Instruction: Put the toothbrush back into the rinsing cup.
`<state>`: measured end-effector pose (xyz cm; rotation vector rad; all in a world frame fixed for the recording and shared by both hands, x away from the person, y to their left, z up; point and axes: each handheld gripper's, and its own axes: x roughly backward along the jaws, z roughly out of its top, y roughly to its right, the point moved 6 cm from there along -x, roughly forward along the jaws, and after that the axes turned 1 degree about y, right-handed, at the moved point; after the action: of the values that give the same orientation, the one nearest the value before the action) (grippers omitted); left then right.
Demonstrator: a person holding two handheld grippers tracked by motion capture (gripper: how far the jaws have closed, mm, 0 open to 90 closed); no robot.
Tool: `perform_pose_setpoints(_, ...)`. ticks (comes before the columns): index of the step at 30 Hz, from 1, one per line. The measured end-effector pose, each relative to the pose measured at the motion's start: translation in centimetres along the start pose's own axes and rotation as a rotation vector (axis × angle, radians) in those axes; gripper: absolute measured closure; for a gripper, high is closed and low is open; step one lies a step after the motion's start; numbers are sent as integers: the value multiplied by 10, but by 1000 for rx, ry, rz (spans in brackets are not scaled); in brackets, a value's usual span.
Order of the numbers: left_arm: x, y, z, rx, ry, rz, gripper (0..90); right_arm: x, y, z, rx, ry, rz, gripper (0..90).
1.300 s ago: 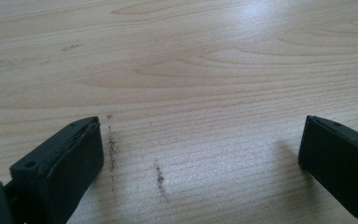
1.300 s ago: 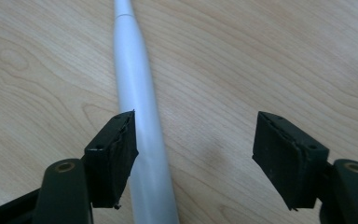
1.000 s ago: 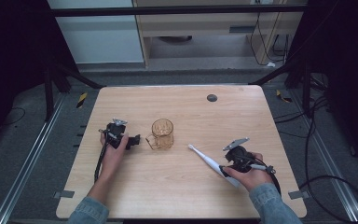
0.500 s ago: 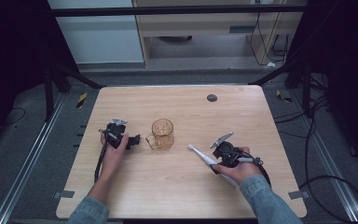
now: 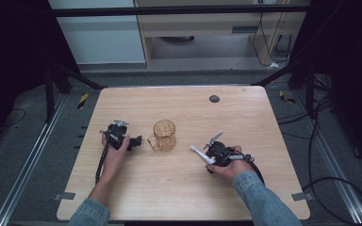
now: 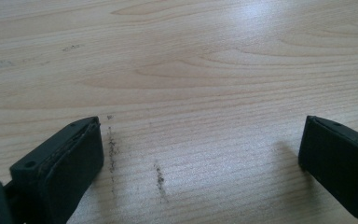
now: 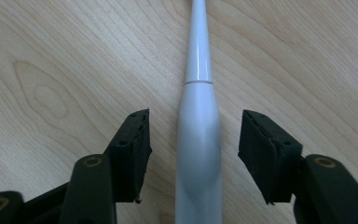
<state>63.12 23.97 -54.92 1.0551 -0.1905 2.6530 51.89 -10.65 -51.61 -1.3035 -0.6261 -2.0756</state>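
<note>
A white electric toothbrush (image 5: 199, 152) lies flat on the wooden table (image 5: 179, 197), right of centre. My right gripper (image 7: 193, 142) straddles its thick handle (image 7: 199, 154). Its jaws have just been closing, and a gap still shows on each side of the handle, so the pads do not press on it. An amber glass mug (image 5: 164, 134) stands upright at the middle of the table, handle to the left. My left gripper (image 5: 136, 141) rests on the table just left of the mug, pointing at it. In the left gripper view its fingers (image 6: 70, 158) stand wide apart over bare wood.
A small dark round disc (image 5: 214, 99) sits in the tabletop near the far edge. Dark metal frame legs flank the table at left and right, and cables lie on the floor to the right.
My right hand has slid left along the table, over the toothbrush handle. The left hand, the mug and the toothbrush have stayed where they were.
</note>
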Motion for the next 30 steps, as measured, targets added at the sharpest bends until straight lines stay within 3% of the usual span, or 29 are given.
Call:
perform_pose_setpoints(12,0,0,0,0,0,0,0,-10,4,4,2,-57,26,552)
perform_pose_setpoints(30,0,0,0,0,0,0,0,-14,6,4,3,-70,35,587)
